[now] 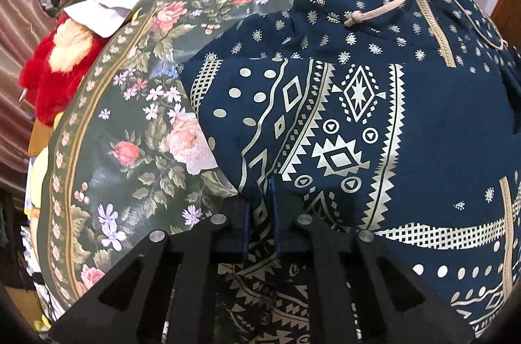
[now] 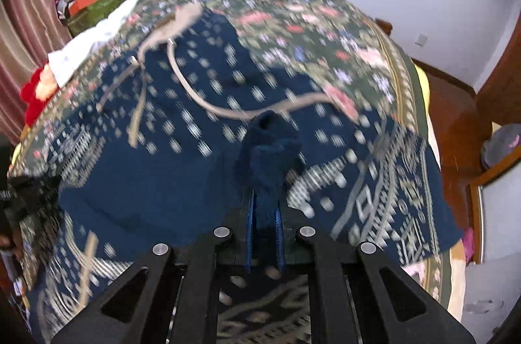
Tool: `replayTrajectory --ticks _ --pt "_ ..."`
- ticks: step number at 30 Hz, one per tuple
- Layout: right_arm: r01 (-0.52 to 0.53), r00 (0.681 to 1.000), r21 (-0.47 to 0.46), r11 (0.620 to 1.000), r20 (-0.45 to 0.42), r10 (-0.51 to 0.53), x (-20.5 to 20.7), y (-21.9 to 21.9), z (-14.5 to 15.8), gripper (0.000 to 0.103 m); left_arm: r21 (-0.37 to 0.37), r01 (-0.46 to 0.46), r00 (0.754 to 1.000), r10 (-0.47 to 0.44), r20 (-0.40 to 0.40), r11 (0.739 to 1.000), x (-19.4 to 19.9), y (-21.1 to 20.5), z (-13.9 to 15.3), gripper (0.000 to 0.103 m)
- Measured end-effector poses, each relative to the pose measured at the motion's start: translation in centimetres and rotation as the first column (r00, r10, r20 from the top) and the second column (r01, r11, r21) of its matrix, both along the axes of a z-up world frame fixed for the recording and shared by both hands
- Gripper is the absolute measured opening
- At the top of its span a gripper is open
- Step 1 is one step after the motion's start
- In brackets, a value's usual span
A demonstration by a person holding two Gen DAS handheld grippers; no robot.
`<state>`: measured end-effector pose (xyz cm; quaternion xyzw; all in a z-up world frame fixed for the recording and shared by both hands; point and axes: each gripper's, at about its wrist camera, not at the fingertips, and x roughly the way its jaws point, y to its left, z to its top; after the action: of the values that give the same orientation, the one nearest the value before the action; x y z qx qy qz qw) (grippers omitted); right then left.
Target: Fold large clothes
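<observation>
Your left gripper (image 1: 262, 197) pinches the hoodie (image 1: 358, 116) hem; your right gripper (image 2: 265, 207) clamps a bunched fold. The hoodie lies on the bed (image 1: 130, 116), mid-fold: next, carry the fold across evenly.

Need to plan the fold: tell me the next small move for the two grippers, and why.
Probably carry the right gripper on across the navy hooded garment with cream geometric print, laying its pinched bunch of cloth over the body, while the left gripper pins its edge. Both are shut on fabric, and the garment lies spread on the floral bedspread, not yet folded.
</observation>
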<state>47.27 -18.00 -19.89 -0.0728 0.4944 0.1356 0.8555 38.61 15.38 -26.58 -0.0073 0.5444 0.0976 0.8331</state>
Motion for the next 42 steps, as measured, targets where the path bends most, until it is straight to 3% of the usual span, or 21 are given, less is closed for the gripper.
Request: replayTrajectory --ticks 4,11,17,21,23,26,28,31,35,38,42 --pt "0.009 1.000 -0.024 1.000 -0.007 -0.009 -0.9 -2.3 -0.9 0.009 0.018 0.000 1.000 0.000 -0.012 1.000 0.3 -0.2 -0.2 0.017" --pt "0.010 0.997 0.016 1.000 -0.080 -0.009 -1.4 -4.3 -1.6 0.009 0.045 0.011 1.000 -0.011 -0.017 0.999 0.3 -0.3 -0.6 0.020" --pt "0.020 1.000 -0.151 0.988 -0.003 -0.021 -2.8 -4.9 -0.8 0.011 0.091 0.058 0.998 -0.055 -0.027 0.994 -1.0 -0.8 -0.4 0.028" --pt "0.077 0.997 -0.197 0.977 0.037 -0.071 -2.9 -6.0 0.0 0.039 0.085 0.059 0.998 -0.056 -0.032 0.995 -1.9 -1.1 0.7 0.029" --pt "0.094 0.994 -0.194 0.977 0.066 -0.082 -2.9 -6.5 0.8 0.039 0.067 0.054 0.999 -0.054 -0.002 0.996 -2.3 -1.4 2.2 0.029" --pt "0.093 0.996 -0.037 0.995 0.021 -0.092 -2.5 -7.3 1.9 0.039 0.007 0.058 0.997 -0.058 0.051 0.998 -2.3 -1.8 4.2 0.031" --pt "0.100 0.995 0.023 0.995 -0.006 -0.100 -2.0 -7.0 2.0 0.043 -0.035 0.071 0.995 -0.068 0.067 0.997 -2.0 -2.6 5.0 0.039" --pt "0.107 0.994 -0.035 0.994 -0.015 -0.108 -1.6 -5.6 0.5 0.058 -0.041 0.082 0.995 -0.080 0.061 0.996 -0.9 -3.8 4.7 0.048" --pt "0.082 0.996 -0.133 0.988 -0.034 -0.087 -2.0 -4.9 -1.8 0.060 -0.039 0.100 0.995 -0.100 0.002 0.994 -0.2 -5.3 2.7 0.048" --pt "0.069 0.998 -0.162 0.984 -0.001 -0.070 -3.2 -5.7 -0.9 0.067 -0.014 0.120 0.991 -0.121 -0.049 0.993 -0.1 -6.2 1.1 0.048" --pt "0.074 0.997 -0.116 0.990 0.003 -0.075 -4.4 -8.8 1.0 0.069 0.032 0.147 0.989 -0.146 -0.041 0.989 0.0 -7.0 2.0 0.049"
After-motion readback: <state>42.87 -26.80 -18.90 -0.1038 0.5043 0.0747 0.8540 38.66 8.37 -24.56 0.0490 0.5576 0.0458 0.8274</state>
